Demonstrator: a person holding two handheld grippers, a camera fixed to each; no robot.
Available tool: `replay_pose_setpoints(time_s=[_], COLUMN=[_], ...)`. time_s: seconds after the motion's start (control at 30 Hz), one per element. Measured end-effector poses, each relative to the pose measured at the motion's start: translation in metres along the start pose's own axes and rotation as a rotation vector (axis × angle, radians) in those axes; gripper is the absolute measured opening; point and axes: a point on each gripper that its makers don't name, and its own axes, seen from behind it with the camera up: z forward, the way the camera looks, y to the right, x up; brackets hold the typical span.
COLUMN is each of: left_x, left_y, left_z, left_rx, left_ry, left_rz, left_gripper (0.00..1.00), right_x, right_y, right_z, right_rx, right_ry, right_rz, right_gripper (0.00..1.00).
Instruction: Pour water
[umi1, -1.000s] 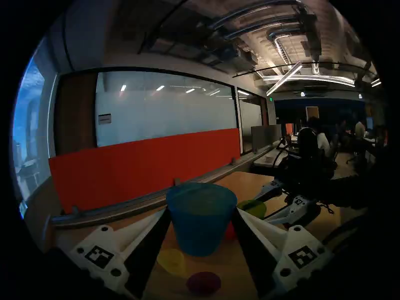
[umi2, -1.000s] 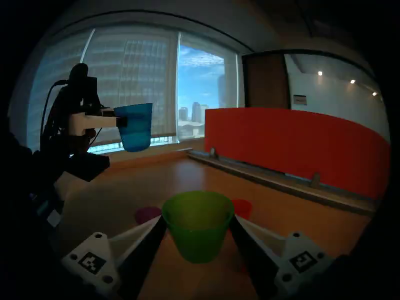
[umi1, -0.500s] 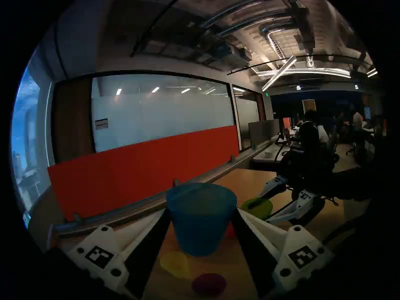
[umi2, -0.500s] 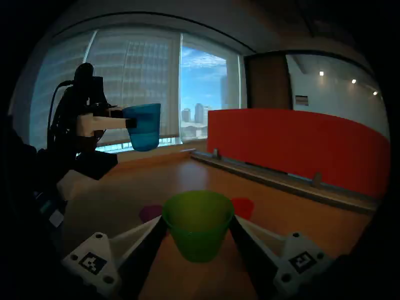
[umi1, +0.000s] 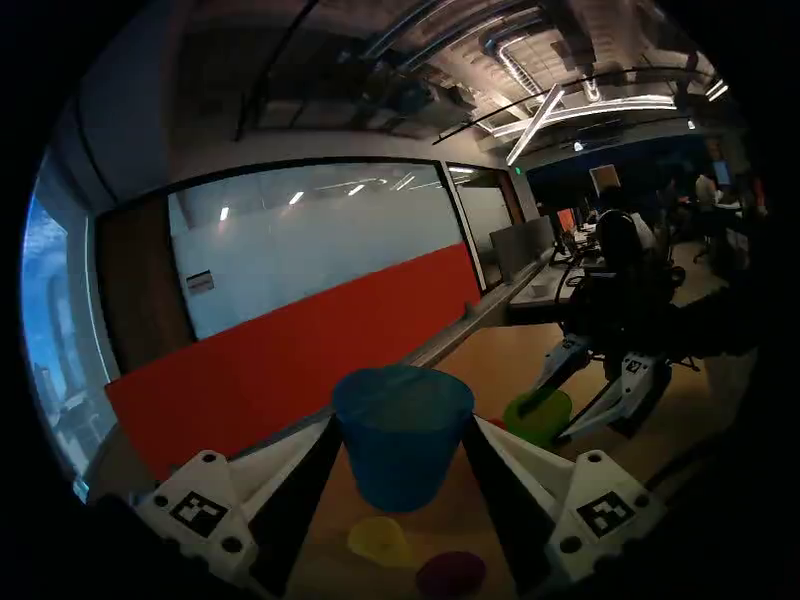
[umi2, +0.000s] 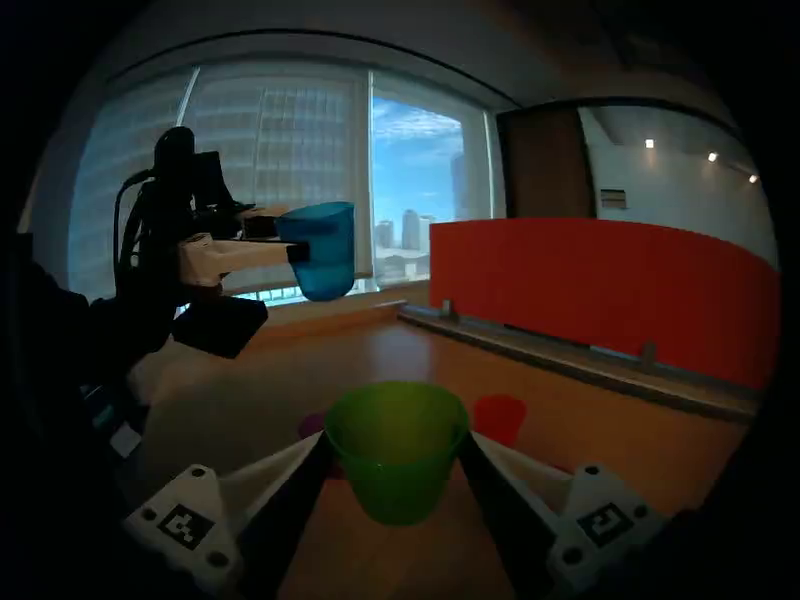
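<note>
A blue cup (umi1: 402, 436) sits between the fingers of my left gripper (umi1: 402, 455), which is shut on it and holds it above the wooden table (umi1: 500, 365). My right gripper (umi2: 397, 465) is shut on a green cup (umi2: 396, 449), also held off the table. In the right gripper view the left gripper (umi2: 290, 250) is up at the left, carrying the blue cup (umi2: 322, 250) tilted slightly and higher than the green cup. In the left gripper view the right gripper (umi1: 590, 395) holds the green cup (umi1: 538, 415) lower to the right.
Flat round coasters lie on the table: a yellow coaster (umi1: 378, 540), a purple coaster (umi1: 450, 574), a red coaster (umi2: 499, 413). An orange partition (umi2: 600, 290) with a metal rail (umi2: 570, 355) runs along the far table edge. Windows stand behind. A person (umi1: 620, 235) sits far off.
The left gripper with the blue cup has moved toward the right gripper and tilted; its view has rolled. The green cup now lies closer in the left gripper view. The right gripper stayed almost still.
</note>
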Motion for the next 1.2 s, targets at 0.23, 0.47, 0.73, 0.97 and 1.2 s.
replay_pose_setpoints(time_s=[0.23,0.47,0.73,0.97,1.2], left_x=[0.004,0.007,0.009,0.017,0.021], left_y=[-0.003,-0.006,-0.004,-0.004,-0.004], left_z=[0.004,0.005,0.006,0.005,0.004], left_rx=[0.018,0.032,0.033,0.036,0.045], left_ry=[0.006,0.010,0.005,0.018,0.021], left_rz=[0.051,0.104,0.172,0.223,0.282], left_gripper=[0.85,0.85,0.85,0.85,0.85], right_x=[0.003,0.008,0.006,0.004,0.003], right_y=[-0.010,-0.023,-0.033,-0.040,-0.044], right_z=[0.001,0.000,0.004,0.007,0.010], right_rx=[0.016,0.031,0.047,0.061,0.069], right_ry=[0.006,0.018,0.013,0.013,0.011], right_rz=[-0.002,-0.001,-0.003,-0.001,-0.003], right_gripper=[0.90,0.90,0.90,0.90,0.90])
